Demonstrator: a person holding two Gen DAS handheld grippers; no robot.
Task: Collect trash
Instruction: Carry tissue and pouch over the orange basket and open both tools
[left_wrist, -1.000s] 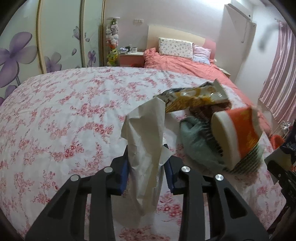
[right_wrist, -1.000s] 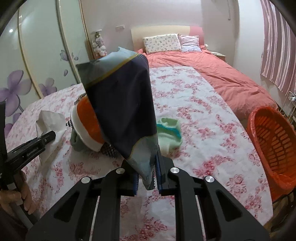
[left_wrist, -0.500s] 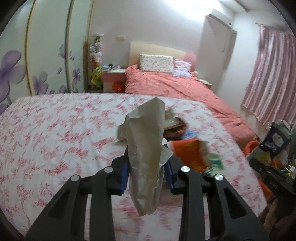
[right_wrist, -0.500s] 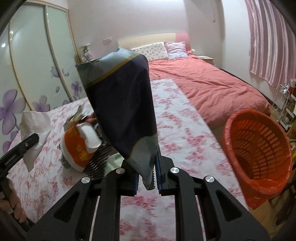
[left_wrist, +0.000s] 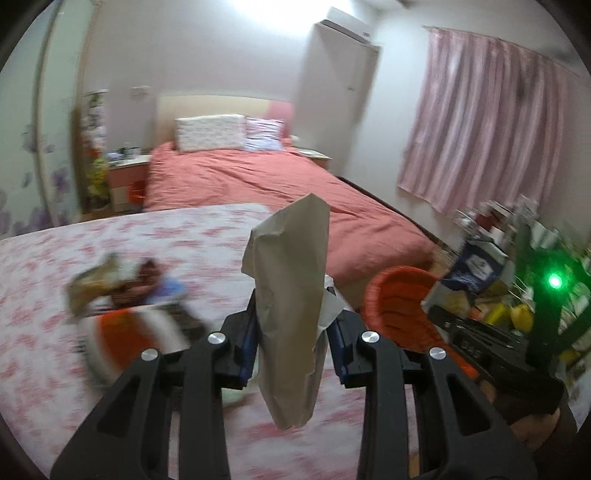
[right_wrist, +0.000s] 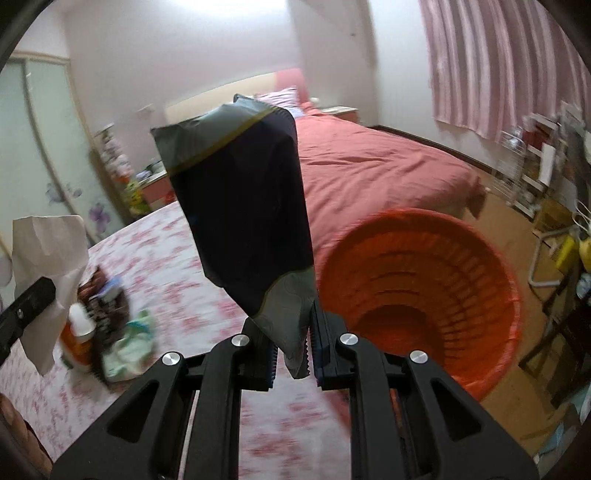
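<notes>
A crumpled white paper (left_wrist: 291, 306) stands upright at the centre of the left wrist view, clamped between the fingers (left_wrist: 245, 343) of the left gripper (left_wrist: 291, 347). In the right wrist view a dark snack bag (right_wrist: 243, 206) with a yellow stripe rises through the middle of the frame, its lower end pinched by the right gripper (right_wrist: 293, 350). Just right of that bag, at centre right, sits an orange slatted trash basket (right_wrist: 480, 266) on the floor, beside the flowered bedspread (right_wrist: 177, 280). At lower left of this view a blurred heap of remaining trash (right_wrist: 107, 325) lies on the bedspread: an orange-and-white cup, dark wrappers and a pale green piece. The red bed (right_wrist: 369, 166) fills the upper middle, pink curtains (right_wrist: 498, 62) the upper right.
</notes>
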